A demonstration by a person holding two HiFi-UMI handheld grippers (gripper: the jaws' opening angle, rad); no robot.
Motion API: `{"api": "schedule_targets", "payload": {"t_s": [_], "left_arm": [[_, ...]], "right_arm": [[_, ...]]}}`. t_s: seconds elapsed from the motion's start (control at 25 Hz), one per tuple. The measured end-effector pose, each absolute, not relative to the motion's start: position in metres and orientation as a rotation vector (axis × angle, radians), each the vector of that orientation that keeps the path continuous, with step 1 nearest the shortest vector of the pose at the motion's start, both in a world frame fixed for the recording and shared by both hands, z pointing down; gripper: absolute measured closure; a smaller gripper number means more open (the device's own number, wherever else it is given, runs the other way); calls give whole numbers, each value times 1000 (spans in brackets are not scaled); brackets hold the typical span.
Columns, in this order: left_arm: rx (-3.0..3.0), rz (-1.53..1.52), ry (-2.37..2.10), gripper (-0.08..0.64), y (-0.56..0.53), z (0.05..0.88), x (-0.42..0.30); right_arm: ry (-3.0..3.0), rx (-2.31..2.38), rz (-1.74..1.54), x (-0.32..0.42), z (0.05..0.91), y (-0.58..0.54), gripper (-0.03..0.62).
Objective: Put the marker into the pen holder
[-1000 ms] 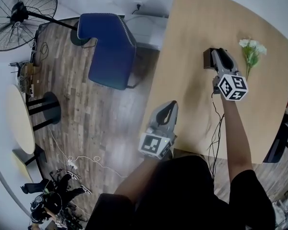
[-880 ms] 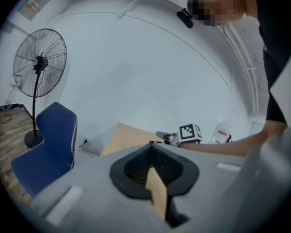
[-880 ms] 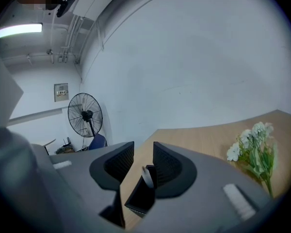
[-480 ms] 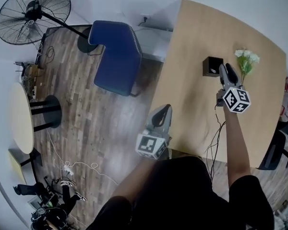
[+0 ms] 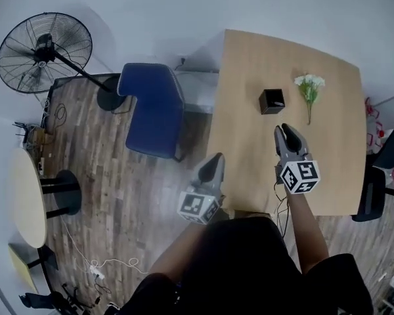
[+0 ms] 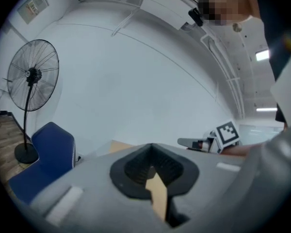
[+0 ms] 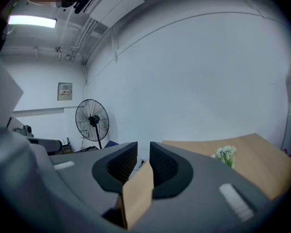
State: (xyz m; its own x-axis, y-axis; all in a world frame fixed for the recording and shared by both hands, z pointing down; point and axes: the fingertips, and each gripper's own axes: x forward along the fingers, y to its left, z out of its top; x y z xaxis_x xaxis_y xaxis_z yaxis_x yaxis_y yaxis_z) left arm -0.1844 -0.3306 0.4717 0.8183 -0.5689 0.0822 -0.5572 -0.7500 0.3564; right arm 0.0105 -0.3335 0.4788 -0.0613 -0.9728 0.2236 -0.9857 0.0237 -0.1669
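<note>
Head view: pen holder stands near, ahead of right gripper tips, slightly left; left gripper is farther back, by the table edge; marker not visible anywhere. Left gripper view: jaws pressed together, empty. Right gripper view: jaws slightly apart, just been closing, nothing btwn.

White walls, wood plank floor, blue chair, black pedestal fan, tan table

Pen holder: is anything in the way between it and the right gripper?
Nothing visible. Only bare table separates the right gripper from the pen holder; the flowers lie off to one side. The gripper's fingers, which have just been closing, stand apart with nothing between them.
</note>
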Motion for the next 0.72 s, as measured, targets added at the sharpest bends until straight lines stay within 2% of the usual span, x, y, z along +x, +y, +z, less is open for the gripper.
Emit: {"api": "schedule_targets", "payload": {"t_s": [0.08, 0.28, 0.72], "left_arm": [[2666, -63, -795, 557, -326, 462, -193], [2710, -81, -647, 557, -310, 446, -212], [2789, -119, -585, 557, -278, 410, -224]], "right_arm": [[-2172, 2167, 478, -12, 473, -306, 513], [-2059, 2258, 534, -56, 461, -247, 589], [-1944, 2377, 409, -66, 414, -176, 589]]}}
